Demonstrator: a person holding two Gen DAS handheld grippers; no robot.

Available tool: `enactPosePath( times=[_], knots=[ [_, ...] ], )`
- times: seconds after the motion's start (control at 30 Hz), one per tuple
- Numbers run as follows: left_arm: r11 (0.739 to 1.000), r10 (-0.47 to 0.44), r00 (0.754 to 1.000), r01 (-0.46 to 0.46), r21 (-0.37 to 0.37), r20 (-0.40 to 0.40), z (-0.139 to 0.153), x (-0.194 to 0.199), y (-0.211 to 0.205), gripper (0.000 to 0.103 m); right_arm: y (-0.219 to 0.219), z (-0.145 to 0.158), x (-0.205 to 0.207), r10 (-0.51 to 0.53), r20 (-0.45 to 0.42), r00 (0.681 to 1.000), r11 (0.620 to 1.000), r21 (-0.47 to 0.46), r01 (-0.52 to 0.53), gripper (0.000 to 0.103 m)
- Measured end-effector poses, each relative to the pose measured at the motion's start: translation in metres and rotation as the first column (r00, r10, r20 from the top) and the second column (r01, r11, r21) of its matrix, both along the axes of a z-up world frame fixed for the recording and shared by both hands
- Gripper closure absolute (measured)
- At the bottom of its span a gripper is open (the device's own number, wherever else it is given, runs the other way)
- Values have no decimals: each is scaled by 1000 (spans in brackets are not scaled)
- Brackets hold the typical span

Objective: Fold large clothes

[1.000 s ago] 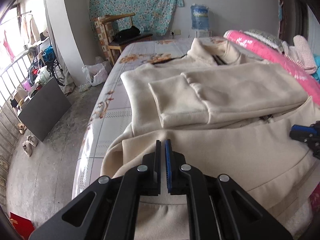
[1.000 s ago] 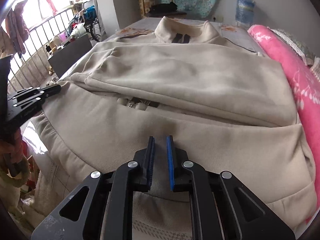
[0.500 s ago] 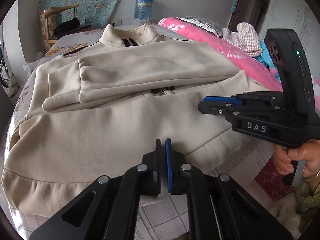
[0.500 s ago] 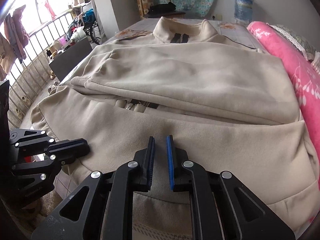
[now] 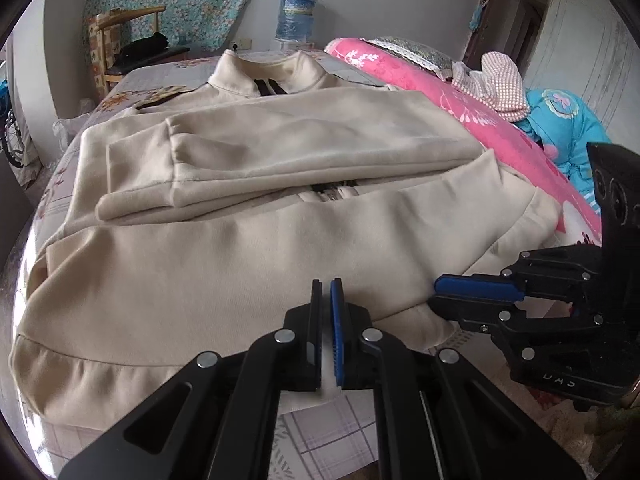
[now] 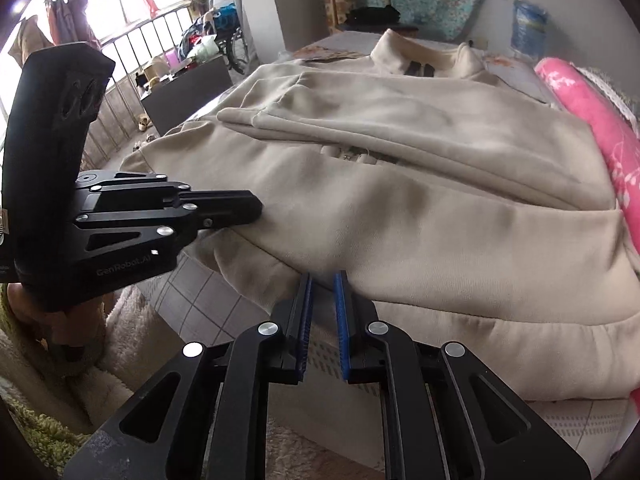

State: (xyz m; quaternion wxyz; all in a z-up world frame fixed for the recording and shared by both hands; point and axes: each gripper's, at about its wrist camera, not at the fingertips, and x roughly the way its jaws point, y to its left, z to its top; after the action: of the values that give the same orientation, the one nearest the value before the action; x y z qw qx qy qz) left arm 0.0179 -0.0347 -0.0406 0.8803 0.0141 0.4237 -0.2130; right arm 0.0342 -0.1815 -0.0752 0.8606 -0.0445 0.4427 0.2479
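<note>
A cream jacket (image 5: 248, 280) lies flat on the bed, collar (image 5: 264, 72) at the far end and both sleeves (image 5: 280, 152) folded across the chest. My left gripper (image 5: 326, 280) hovers over the near hem, shut, with nothing in it. The right gripper (image 5: 436, 296) sits just right of it at the hem's corner. In the right wrist view the jacket (image 6: 440, 220) fills the bed. My right gripper (image 6: 323, 276) is at the hem's edge, its pads a narrow slit apart with no cloth between them. The left gripper (image 6: 256, 208) points in from the left over the hem.
A checked bed sheet (image 5: 328, 432) shows under the hem at the bed's near edge. A rolled pink blanket (image 5: 400, 76) and piled clothes (image 5: 500, 80) line the right side. A wooden chair (image 5: 132, 40) and water bottle (image 5: 296, 12) stand beyond. A fluffy rug (image 6: 120, 340) lies below.
The left gripper swung from the jacket's left side round to the near hem. The right gripper slid left along the hem, so the two now sit close together. Both stayed shut.
</note>
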Motion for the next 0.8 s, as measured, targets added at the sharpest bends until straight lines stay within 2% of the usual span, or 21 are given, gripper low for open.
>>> enactPosePath(
  times=[0.07, 0.17, 0.27, 0.33, 0.4, 0.5, 0.57, 0.63, 0.73, 0.8],
  knots=[
    [998, 47, 998, -46, -39, 40, 12, -6, 21, 97, 2, 0, -2, 0, 9, 1000, 1000, -5, 0, 93],
    [985, 169, 984, -167, -45, 58, 20, -2, 58, 97, 3, -1, -3, 5, 12, 1000, 1000, -12, -5, 93],
    [954, 297, 955, -296, -50, -1, 10, 17, 98, 97, 0, -1, -2, 6, 4, 1000, 1000, 8, -6, 93],
    [938, 341, 936, -345, -27, -87, -7, 32, 117, 97, -1, -2, 0, 5, -1, 1000, 1000, 19, -5, 93],
    [928, 359, 927, -367, -64, -111, -9, 29, 131, 97, -1, -2, 0, 3, 0, 1000, 1000, 16, -3, 93],
    [908, 418, 904, -418, 22, -93, -5, 13, 137, 97, 0, -1, -2, -4, 6, 1000, 1000, 12, 4, 93],
    [898, 440, 894, -439, 32, -85, -4, 3, 142, 97, -1, -2, -1, -8, 3, 1000, 1000, 20, 8, 93],
    [895, 445, 892, -445, 27, -72, 0, 0, 141, 97, -2, -2, -1, -7, -5, 1000, 1000, 28, 7, 93],
    [917, 398, 916, -399, -22, -42, 8, 7, 133, 97, -2, -2, 0, 0, -4, 1000, 1000, 23, 0, 93],
    [920, 385, 921, -388, -55, -53, 5, 19, 131, 97, -2, -2, 0, -1, -5, 1000, 1000, 26, 1, 93]
  ],
)
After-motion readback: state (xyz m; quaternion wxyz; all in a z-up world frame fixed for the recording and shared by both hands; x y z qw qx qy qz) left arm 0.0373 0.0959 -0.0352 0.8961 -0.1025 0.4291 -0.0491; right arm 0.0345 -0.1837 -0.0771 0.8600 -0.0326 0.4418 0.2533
